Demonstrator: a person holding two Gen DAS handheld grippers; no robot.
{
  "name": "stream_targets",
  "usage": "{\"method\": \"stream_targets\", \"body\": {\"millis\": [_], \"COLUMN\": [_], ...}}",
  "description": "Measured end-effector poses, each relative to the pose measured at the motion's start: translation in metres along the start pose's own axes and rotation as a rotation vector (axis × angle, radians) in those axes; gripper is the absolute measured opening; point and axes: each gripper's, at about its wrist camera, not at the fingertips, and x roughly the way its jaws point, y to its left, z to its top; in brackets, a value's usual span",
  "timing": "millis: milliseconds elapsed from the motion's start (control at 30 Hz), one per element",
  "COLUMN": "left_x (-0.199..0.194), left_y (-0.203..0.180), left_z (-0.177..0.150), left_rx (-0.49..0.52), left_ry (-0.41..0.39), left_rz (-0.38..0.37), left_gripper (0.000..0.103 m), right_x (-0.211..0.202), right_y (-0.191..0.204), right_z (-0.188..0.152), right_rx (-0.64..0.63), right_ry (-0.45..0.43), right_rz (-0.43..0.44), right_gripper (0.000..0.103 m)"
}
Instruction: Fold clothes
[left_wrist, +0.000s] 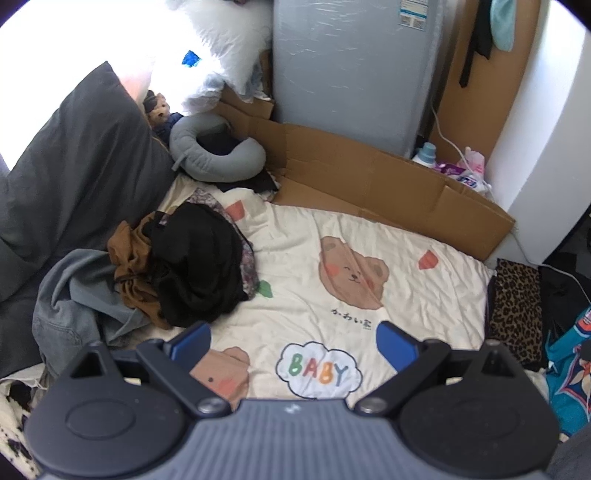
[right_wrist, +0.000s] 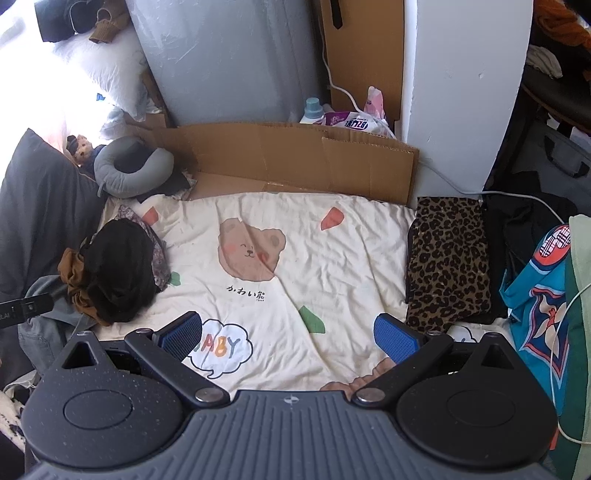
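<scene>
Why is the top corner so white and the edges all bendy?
Left wrist view: strong light at upper left washes out the white pillow, and the fisheye lens bends the cardboard edge into a curve. Right wrist view: the same glare blanks the upper left above the grey pillow, and the corners go dark.

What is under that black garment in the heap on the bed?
Beneath the black garment a brown garment pokes out on the left, and a dark floral fabric shows along its right edge. Grey denim lies lower left. Anything directly under the middle is covered.
</scene>
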Motion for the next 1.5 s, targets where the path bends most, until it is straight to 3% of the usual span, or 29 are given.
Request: {"method": "stream_targets", "body": {"millis": [267, 400, 1067, 1500], "left_x": [0.014, 0.022, 0.057, 0.090], "left_y": [0.038, 0.056, 0.128, 0.148], "left_z": [0.000, 0.002, 0.004, 0.018], "left_rx": [-0.038, -0.053, -0.124, -0.115], "left_ry": [-0.014, -0.015, -0.037, -0.053], "left_rz": [-0.035, -0.037, 0.008, 0.032], "left_gripper": [0.098, 0.098, 0.097, 0.097], "right_x": [-0.002, 0.000, 0.052, 0.092], "right_y": [-0.004, 0.009, 0.055, 0.072], "right_z": [0.006, 0.013, 0.044, 0.074], "right_rx": [0.075, 0.025, -0.062, -0.119], "right_ry": [-0.066, -0.107, -0.114, -0.097], "right_rz": [0.047, 0.025, 0.040, 0.099], "right_gripper": [0.102, 0.102, 0.102, 0.102]}}
